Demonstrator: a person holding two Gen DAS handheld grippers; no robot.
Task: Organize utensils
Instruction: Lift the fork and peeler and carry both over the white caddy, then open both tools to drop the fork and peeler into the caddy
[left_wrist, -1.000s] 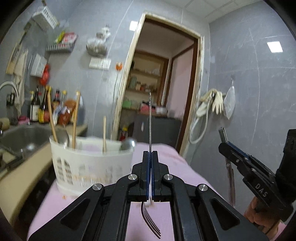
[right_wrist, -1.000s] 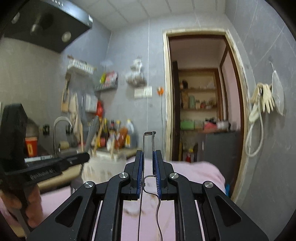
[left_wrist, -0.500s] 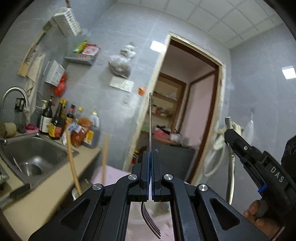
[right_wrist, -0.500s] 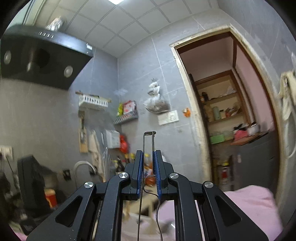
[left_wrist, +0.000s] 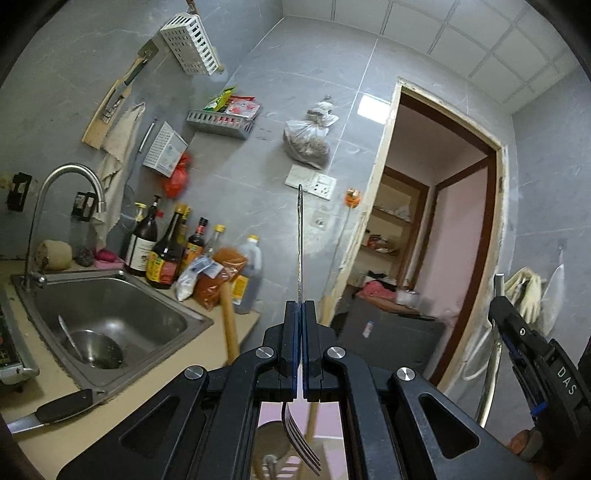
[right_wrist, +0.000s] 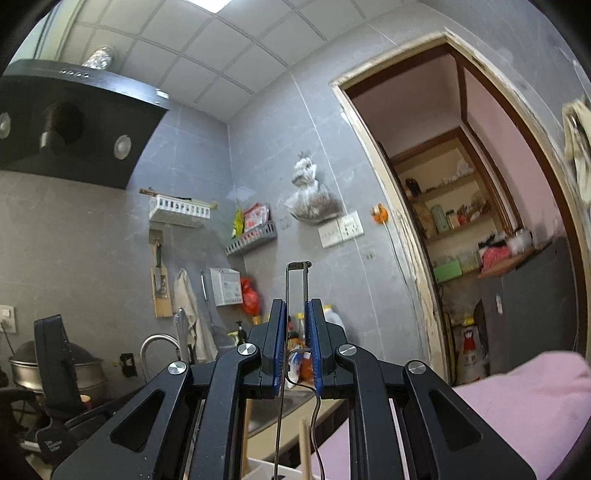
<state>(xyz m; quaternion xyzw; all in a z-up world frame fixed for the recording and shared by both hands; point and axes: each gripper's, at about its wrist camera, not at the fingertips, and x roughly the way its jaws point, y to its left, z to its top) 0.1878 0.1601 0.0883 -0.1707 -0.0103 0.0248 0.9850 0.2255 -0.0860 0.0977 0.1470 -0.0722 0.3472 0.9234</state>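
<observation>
Steel shows edge-on in the left wrist view: the left tool (left_wrist: 299, 325) is clamped fully on a fork (left_wrist: 300, 258), handle pointing forward, tines (left_wrist: 301, 448) behind the pads. Only this view shows the sink (left_wrist: 110, 314), with a bowl (left_wrist: 96, 349) in it, and a knife (left_wrist: 51, 410) on the table (left_wrist: 74, 435) beside it. The right wrist view alone shows the range hood (right_wrist: 66, 125); there the right tool (right_wrist: 296, 332), nearly closed, grips a wire-framed peeler (right_wrist: 297, 291). A white holder (right_wrist: 266, 470) sits low, a wooden stick (right_wrist: 306, 450) in it.
</observation>
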